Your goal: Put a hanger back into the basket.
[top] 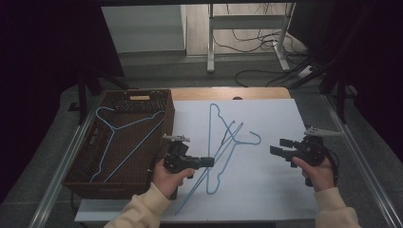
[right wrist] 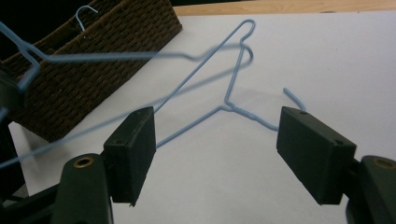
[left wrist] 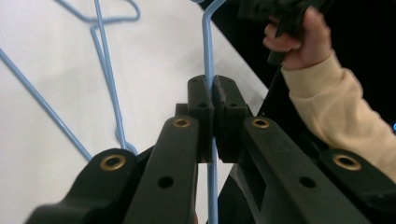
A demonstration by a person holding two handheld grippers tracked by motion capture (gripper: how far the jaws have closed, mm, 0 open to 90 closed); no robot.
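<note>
Wicker comes first at the far left: a dark woven basket [top: 81, 156] sits at the counter's left edge with one blue wire hanger [top: 124, 142] already lying across it. Just right of the basket, the left hand-held gripper [top: 209, 161] is clamped tight on the thin wire of a second blue hanger [top: 216, 142]; in the left gripper view the pads are pressed together with the wire [left wrist: 208, 79] running straight up between them. That hanger is tilted, one end raised off the white counter [top: 275, 190] and its long straight side angling down toward the near edge. Under and beside it, near the middle of the sheet, another blue hanger [top: 247, 137] lies flat with its hook pointing right; the two cross, so I judge they could snag as one lifts. Farther right, the right hand-held gripper [top: 280, 148] hovers with its jaws spread wide and nothing between them, aimed at the flat hanger's neck in the right gripper view [right wrist: 233, 108].

These hangers look light, springy and smooth, so a pinch on a straight run lets them swing and pivot. A grip near the twisted neck or a corner bend should hold steadier.
</note>
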